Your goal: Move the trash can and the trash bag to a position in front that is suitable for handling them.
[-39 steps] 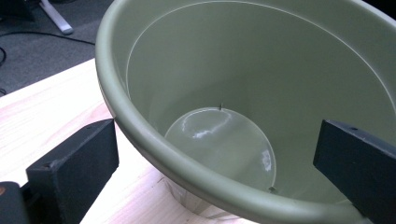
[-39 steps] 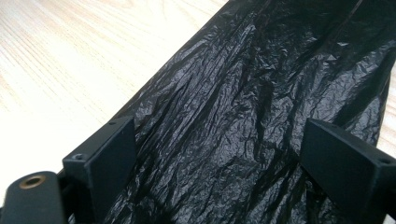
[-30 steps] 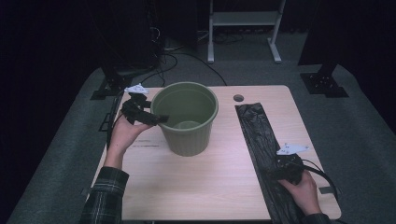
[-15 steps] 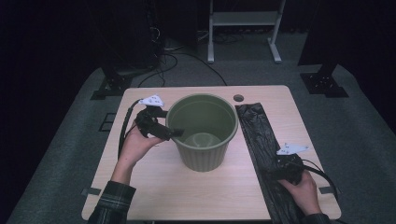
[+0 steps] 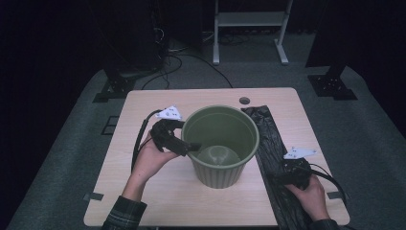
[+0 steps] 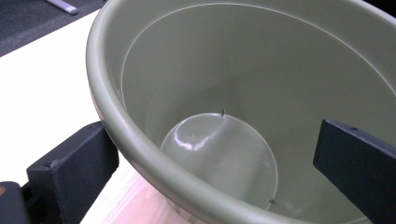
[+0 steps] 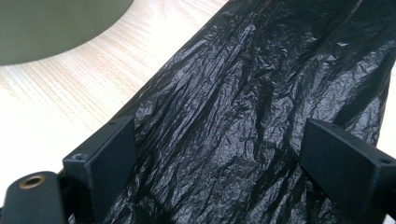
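High view: upright bin [image 5: 220,143], mouth up, rim between open left tool [image 5: 186,145].

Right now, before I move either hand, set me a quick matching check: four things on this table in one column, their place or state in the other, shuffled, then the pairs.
Things
1. green bin
2. black bag
3. left gripper
4. right gripper

Places or states
A. jaws open over crinkled plastic
B. lies flat along the table's right side
C. stands upright mid-table, nothing inside
D. jaws open astride a rim, one outside, one inside

Pairs: 1-C, 2-B, 3-D, 4-A
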`<state>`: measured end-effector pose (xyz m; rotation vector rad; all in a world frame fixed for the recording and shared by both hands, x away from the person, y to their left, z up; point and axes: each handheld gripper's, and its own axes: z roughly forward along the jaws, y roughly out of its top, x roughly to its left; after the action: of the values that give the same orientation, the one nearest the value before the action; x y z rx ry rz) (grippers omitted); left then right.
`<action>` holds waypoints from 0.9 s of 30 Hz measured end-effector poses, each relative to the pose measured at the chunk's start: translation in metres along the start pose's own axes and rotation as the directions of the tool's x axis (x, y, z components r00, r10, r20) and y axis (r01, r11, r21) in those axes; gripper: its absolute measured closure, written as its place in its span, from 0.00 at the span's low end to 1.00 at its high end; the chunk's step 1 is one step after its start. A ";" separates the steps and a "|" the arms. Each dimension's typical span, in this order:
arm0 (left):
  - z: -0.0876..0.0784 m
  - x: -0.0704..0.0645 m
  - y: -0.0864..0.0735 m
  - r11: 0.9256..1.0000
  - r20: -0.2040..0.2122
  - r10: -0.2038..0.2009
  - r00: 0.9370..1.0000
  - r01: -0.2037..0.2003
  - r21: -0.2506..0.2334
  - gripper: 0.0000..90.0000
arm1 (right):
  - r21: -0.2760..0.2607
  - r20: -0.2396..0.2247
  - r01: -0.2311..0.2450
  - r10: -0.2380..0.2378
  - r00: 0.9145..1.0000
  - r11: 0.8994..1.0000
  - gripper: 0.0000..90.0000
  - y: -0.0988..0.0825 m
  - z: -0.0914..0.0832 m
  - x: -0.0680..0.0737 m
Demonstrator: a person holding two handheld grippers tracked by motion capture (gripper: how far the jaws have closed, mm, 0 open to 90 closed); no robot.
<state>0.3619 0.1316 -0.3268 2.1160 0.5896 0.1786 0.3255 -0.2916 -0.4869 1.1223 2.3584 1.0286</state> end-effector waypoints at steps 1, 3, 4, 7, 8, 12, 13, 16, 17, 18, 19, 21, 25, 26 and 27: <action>0.001 -0.002 0.000 1.000 0.001 0.001 1.000 -0.002 0.002 0.00 | 0.000 0.000 0.000 0.000 1.000 1.000 0.11 0.000 0.000 0.000; 0.002 -0.006 0.000 1.000 0.008 0.000 1.000 0.000 0.001 0.00 | 0.000 0.000 0.000 0.000 1.000 1.000 0.11 0.000 0.000 0.000; 0.003 -0.008 0.000 1.000 0.011 -0.003 1.000 0.003 -0.002 0.00 | 0.000 0.000 0.000 0.000 1.000 1.000 0.11 0.000 0.000 0.000; 0.006 -0.015 -0.001 1.000 0.022 0.006 1.000 -0.006 0.009 0.00 | 0.000 0.000 0.000 0.000 1.000 1.000 0.11 0.000 0.000 0.000; 0.007 -0.017 -0.001 1.000 0.026 0.006 1.000 -0.006 0.011 0.00 | 0.000 0.001 0.000 0.000 1.000 1.000 0.11 0.000 0.000 0.000; 0.008 -0.022 0.000 1.000 0.030 0.015 0.999 -0.015 0.019 0.00 | 0.000 0.000 0.000 0.000 1.000 1.000 0.11 0.000 0.000 0.000; 0.008 -0.022 0.000 1.000 0.027 0.016 1.000 -0.017 0.019 0.00 | 0.000 0.001 0.000 0.000 1.000 1.000 0.11 0.000 0.000 0.000; 0.005 -0.018 0.001 1.000 0.023 0.008 1.000 -0.008 -0.005 0.00 | -0.001 0.001 0.001 -0.001 1.000 1.000 0.11 0.000 0.000 0.000; 0.003 -0.016 0.002 1.000 0.019 0.004 1.000 -0.004 -0.017 0.00 | 0.000 0.000 0.000 0.000 1.000 1.000 0.11 0.000 0.000 0.000; 0.000 -0.015 0.003 1.000 0.014 -0.002 1.000 0.002 -0.030 0.00 | -0.001 0.000 0.000 0.000 1.000 1.000 0.11 0.000 0.000 0.000; -0.003 -0.013 0.005 0.999 0.011 -0.003 1.000 0.003 -0.041 0.00 | 0.000 0.001 0.000 0.000 1.000 1.000 0.11 0.000 0.000 0.000; -0.011 -0.011 0.007 0.997 0.002 -0.011 1.000 0.011 -0.074 0.00 | 0.000 0.000 0.000 0.000 1.000 1.000 0.11 0.000 0.000 0.000; -0.026 -0.009 0.007 0.993 -0.016 -0.011 1.000 0.010 -0.115 0.00 | 0.000 0.001 0.000 0.000 1.000 1.000 0.11 0.000 0.000 0.000; -0.031 -0.009 0.006 0.992 -0.020 -0.015 1.000 0.012 -0.129 0.00 | 0.000 0.000 0.000 0.000 1.000 1.000 0.11 0.000 0.000 0.000; -0.042 -0.008 0.003 0.989 -0.036 -0.021 0.999 0.015 -0.149 0.00 | 0.000 0.000 0.000 0.000 1.000 1.000 0.11 0.000 0.000 0.000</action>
<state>0.3417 0.1576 -0.2994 1.9663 0.5988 0.2454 0.3256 -0.2915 -0.4869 1.1220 2.3578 1.0287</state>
